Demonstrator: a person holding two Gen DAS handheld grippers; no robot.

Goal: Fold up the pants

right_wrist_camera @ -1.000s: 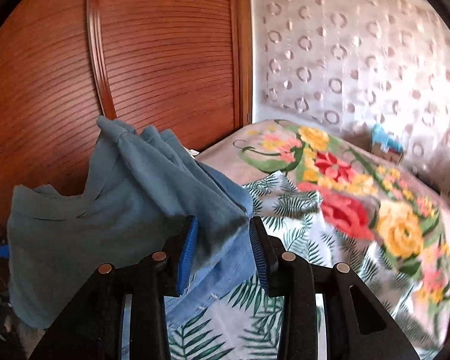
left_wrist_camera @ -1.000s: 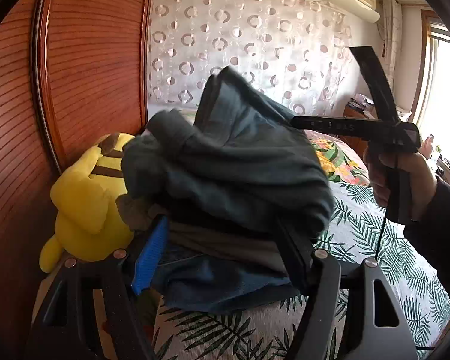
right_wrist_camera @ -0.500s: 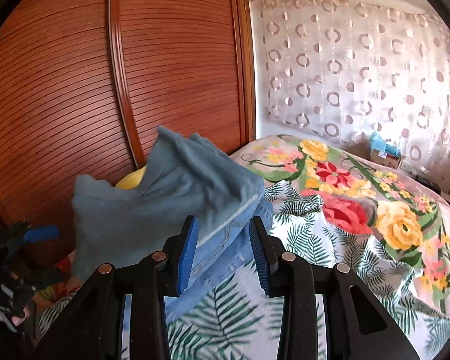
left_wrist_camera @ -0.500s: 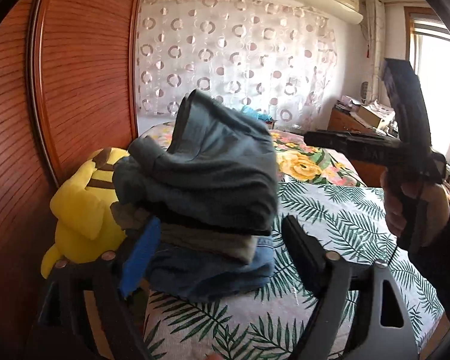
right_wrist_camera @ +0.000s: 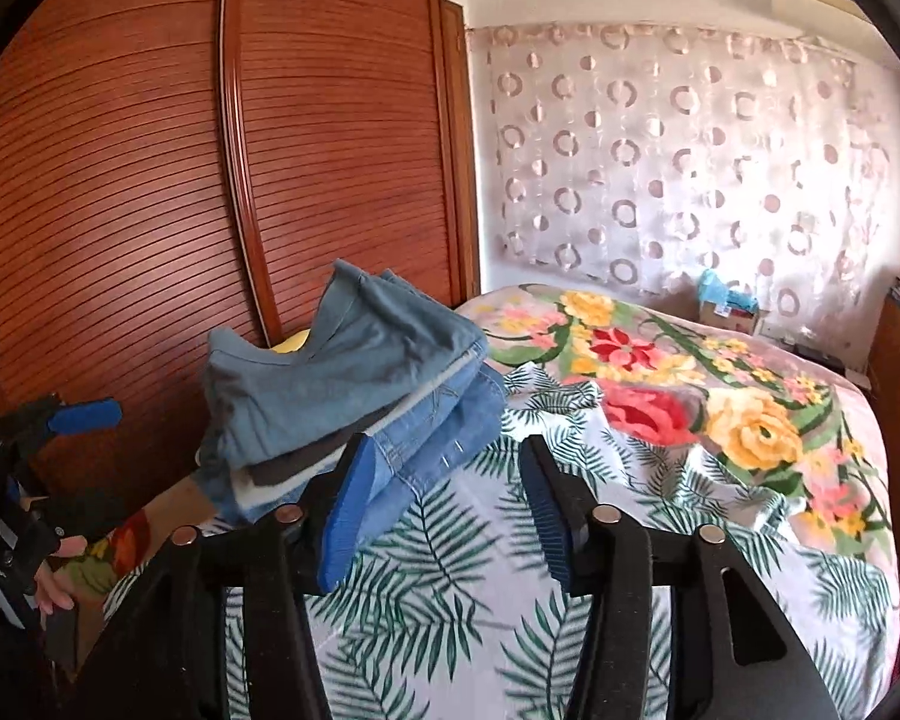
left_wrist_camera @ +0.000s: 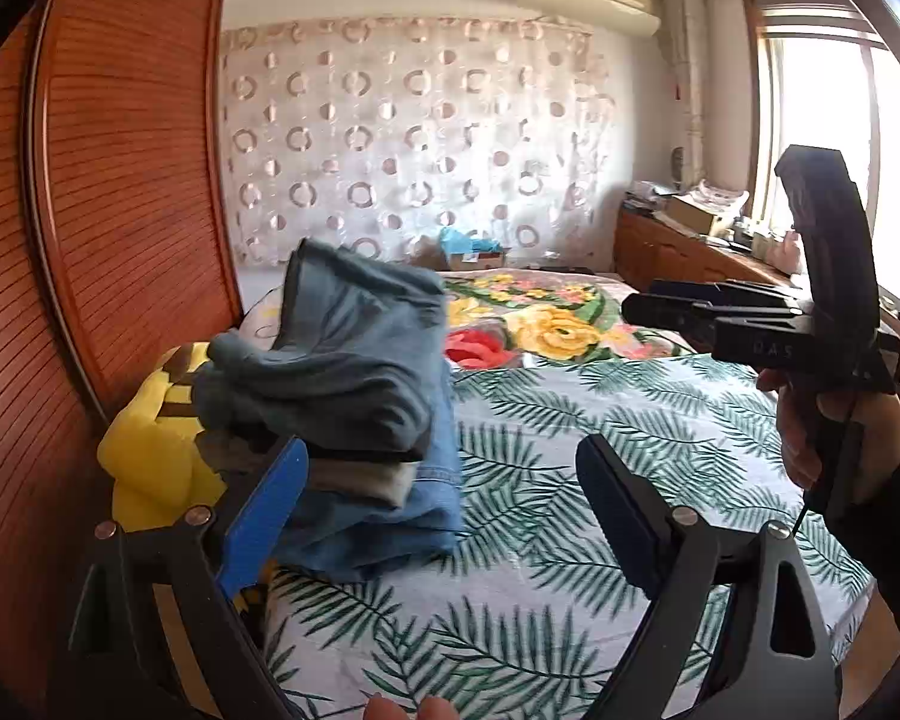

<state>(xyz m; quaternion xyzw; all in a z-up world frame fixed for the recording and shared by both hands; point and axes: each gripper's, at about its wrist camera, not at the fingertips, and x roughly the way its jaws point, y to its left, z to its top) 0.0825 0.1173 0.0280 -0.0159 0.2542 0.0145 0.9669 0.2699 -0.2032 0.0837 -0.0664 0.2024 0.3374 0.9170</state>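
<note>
The folded blue-grey pants [left_wrist_camera: 354, 360] lie on top of a stack of folded clothes [left_wrist_camera: 384, 516] at the left side of the bed, one corner sticking up. They also show in the right wrist view [right_wrist_camera: 342, 372]. My left gripper [left_wrist_camera: 444, 510] is open and empty, pulled back just right of the stack. My right gripper [right_wrist_camera: 444, 504] is open and empty, in front of the stack's right edge. The right gripper also shows in the left wrist view [left_wrist_camera: 750, 330], held up at the right.
A yellow plush toy [left_wrist_camera: 150, 468] sits behind the stack against the wooden wardrobe doors [right_wrist_camera: 150, 180]. The bed [right_wrist_camera: 630, 540] has a leaf-print sheet and a floral blanket [right_wrist_camera: 690, 384]. A wooden dresser [left_wrist_camera: 678, 246] stands at the right by the window.
My left gripper opened, let go of the pants and drew back. My right gripper opened wider and drew back too. The pants now rest on the stack.
</note>
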